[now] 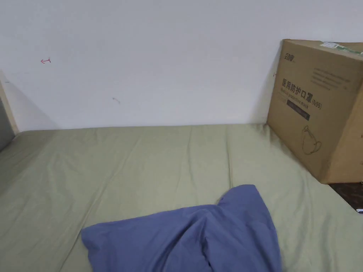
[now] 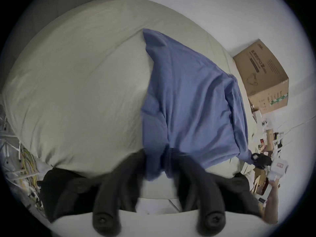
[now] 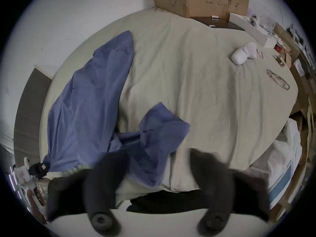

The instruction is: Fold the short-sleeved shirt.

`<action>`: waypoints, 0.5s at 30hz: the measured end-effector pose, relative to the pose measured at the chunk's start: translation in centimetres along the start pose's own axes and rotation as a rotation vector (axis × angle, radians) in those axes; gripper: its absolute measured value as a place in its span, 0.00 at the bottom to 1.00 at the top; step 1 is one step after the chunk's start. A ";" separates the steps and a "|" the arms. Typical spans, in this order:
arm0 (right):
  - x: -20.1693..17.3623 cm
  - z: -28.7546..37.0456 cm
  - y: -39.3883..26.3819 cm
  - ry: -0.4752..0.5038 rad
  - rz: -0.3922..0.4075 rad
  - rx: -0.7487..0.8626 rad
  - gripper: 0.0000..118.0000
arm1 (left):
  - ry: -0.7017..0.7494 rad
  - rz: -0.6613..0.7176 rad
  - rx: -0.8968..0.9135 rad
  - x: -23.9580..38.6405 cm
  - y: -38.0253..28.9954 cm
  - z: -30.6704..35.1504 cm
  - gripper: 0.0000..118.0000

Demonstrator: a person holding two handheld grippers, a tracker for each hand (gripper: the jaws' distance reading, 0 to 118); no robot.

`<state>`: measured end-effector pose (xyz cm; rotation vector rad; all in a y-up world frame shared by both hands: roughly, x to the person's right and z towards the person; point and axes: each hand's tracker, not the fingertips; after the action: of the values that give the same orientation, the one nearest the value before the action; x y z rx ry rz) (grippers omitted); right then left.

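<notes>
Shirt (image 2: 191,95): on sheet (image 2: 77,78), bunched. Left tool (image 2: 159,165) pinches its hem; right tool (image 3: 159,169) spread, cloth draped between. I should re-grip at 3 o'clock, pull taut.

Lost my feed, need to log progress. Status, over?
Left gripper shut on shirt, near edge. Right gripper jaws open, cloth draped over one. Shirt rumpled on bed, not yet folded. Cardboard box at far corner, clear of it.
</notes>
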<state>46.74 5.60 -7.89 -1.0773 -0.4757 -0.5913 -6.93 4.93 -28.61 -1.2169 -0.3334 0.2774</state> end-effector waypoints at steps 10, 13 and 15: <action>-7.5 6.3 2.4 0.064 0.153 0.257 0.86 | -0.055 -0.102 0.274 3.0 3.5 6.8 0.96; -11.9 7.8 3.4 0.059 0.245 0.370 0.84 | -0.051 -0.236 0.369 5.9 4.9 8.4 0.91; -14.6 8.2 4.1 0.104 0.300 0.450 0.61 | -0.042 -0.318 0.395 7.6 5.8 8.7 0.62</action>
<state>37.81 17.63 -16.47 -0.6665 -0.3266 -0.2542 -3.59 17.18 -30.61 -0.7564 -0.4777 0.0862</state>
